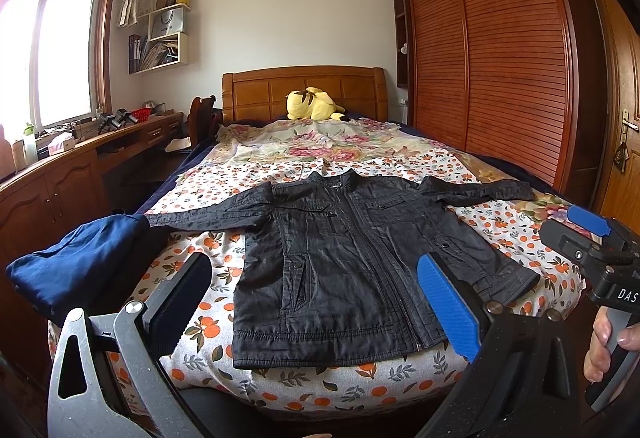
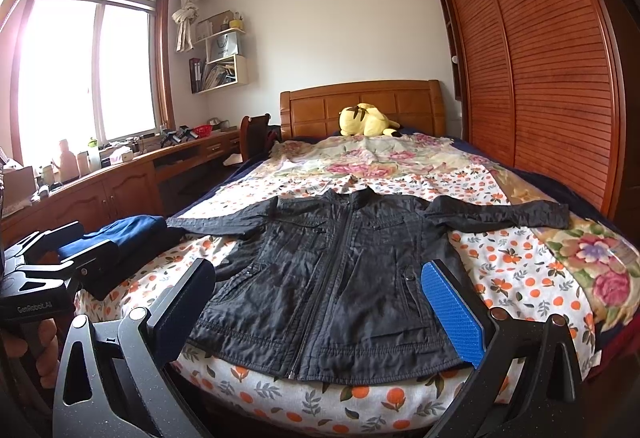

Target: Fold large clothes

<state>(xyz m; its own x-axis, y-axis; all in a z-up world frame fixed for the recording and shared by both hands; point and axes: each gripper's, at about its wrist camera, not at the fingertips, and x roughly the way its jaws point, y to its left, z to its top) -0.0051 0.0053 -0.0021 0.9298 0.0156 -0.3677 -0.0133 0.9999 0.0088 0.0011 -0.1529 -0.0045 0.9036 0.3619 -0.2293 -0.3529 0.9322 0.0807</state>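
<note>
Both grippers, left gripper (image 1: 316, 306) and right gripper (image 2: 320, 314), spread wide and empty, poised short of the hem, likely to take it next. Beyond, at twelve o'clock: bed (image 2: 520, 270) as work surface; black jacket (image 2: 340, 270) laid flat, zipped, sleeves outspread, ready for folding; blue garment (image 1: 80, 258) at nine o'clock, apparently set aside.
</note>
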